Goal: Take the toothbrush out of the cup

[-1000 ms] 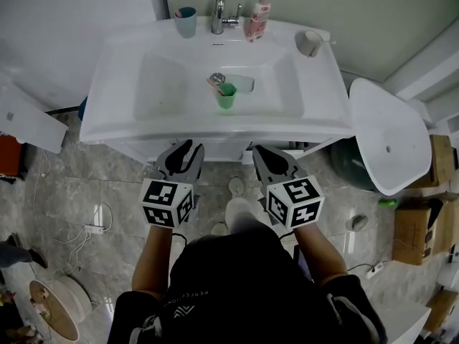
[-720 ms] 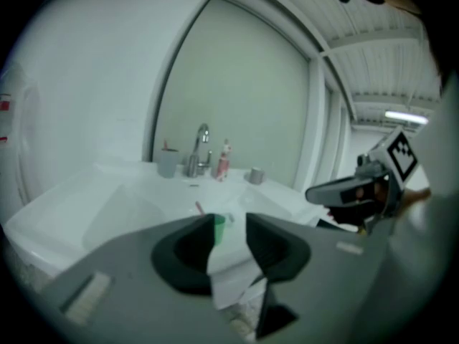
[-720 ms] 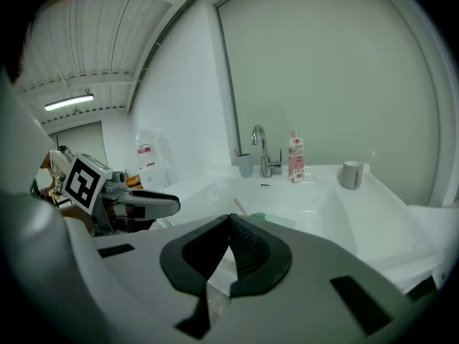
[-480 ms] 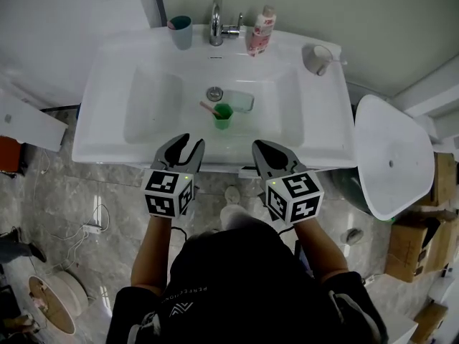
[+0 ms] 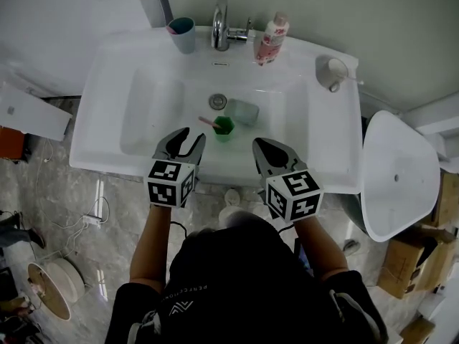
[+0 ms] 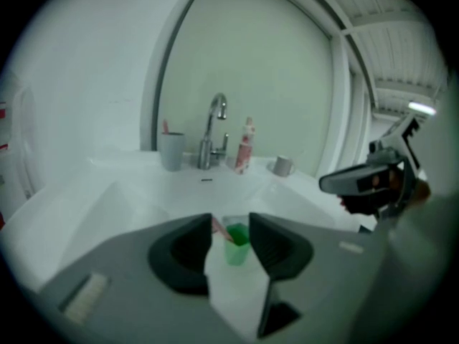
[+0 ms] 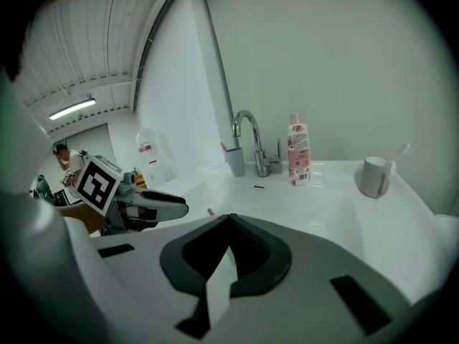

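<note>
The person is holding both grippers over the front edge of the white sink (image 5: pixel 100 143), pointing them toward 12 o'clock in the head view. The green cup (image 5: pixel 224 127) is standing upright in the basin, at about 5 o'clock of the drain (image 5: pixel 217 102). The pink toothbrush (image 5: pixel 206 121) is sitting in it, its handle leaning out over the rim toward 10 o'clock. A pale translucent container (image 5: pixel 244 111) is lying just beside the cup at its 1 o'clock.

The left gripper (image 5: pixel 191 135) is hovering at 9 o'clock of the cup, near it but not touching. Its jaws have just been opening and are standing released, wide apart. In the left gripper view the left gripper (image 6: pixel 230 221) is framing the green cup (image 6: pixel 236 246) and the toothbrush (image 6: pixel 219 228) in the gap between its jaws, yet both are lying beyond the tips and nothing is being pressed.

The right gripper (image 5: pixel 258 143) is hanging at 4 o'clock of the cup, well clear of it. In the right gripper view the right gripper (image 7: pixel 229 217) is keeping its jaws clenched together on nothing.

Along the back ledge a faucet (image 5: pixel 221 24) is rising at 12 o'clock of the drain, with a grey-blue tumbler (image 5: pixel 182 34) at 11 o'clock, a pink-labelled bottle (image 5: pixel 271 38) at 1 o'clock and a white mug (image 5: pixel 330 74) at 2 o'clock
</note>
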